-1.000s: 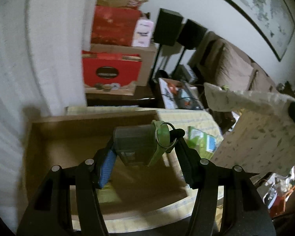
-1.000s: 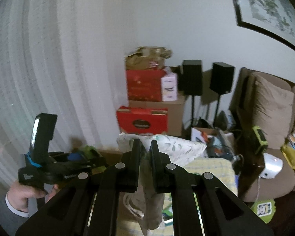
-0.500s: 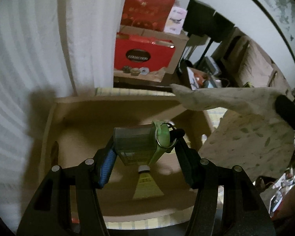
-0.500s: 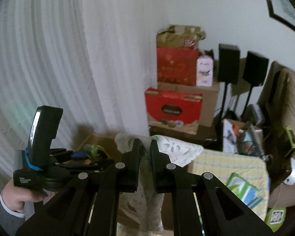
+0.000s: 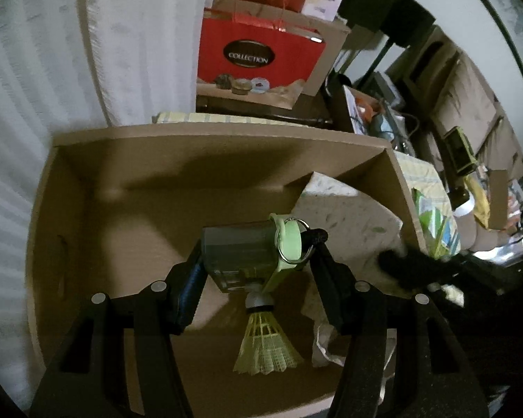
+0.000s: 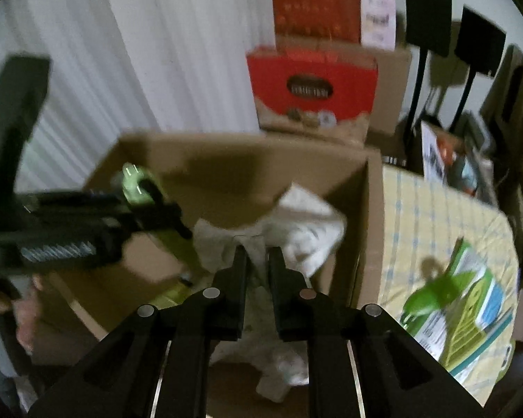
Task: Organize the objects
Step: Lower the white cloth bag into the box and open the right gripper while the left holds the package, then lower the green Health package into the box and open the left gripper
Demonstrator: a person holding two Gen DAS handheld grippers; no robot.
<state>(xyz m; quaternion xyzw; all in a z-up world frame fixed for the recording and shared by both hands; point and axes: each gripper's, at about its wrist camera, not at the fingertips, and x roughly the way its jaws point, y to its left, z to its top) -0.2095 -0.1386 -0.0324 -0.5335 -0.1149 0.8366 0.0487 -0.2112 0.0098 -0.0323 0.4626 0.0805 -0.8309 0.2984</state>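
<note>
The right wrist view is smeared by motion, so we cannot read the label on the red box (image 6: 312, 85) there, and the shuttlecock (image 5: 263, 338) lying on the floor of the cardboard box (image 5: 87, 188) has its cork partly hidden behind the item the left tongs (image 5: 258, 268) carry. Those left tongs stand at a middling width, clamped on a grey case with a pale green strap (image 5: 242, 254) and a metal ring at its side — what the case is we cannot tell. The right tongs (image 6: 258, 261) are nearly closed, pinching a white leaf-printed cloth (image 6: 307, 223), whose bulk rests inside the cardboard box against its right wall. A green packet (image 6: 470, 299) lies on the yellow checked bench (image 6: 429, 216) beside the box. Compared with half a second ago, the cloth has dropped from above the rim into the box, and both tongs have come lower over it — the case now hangs inside the box opening.
</note>
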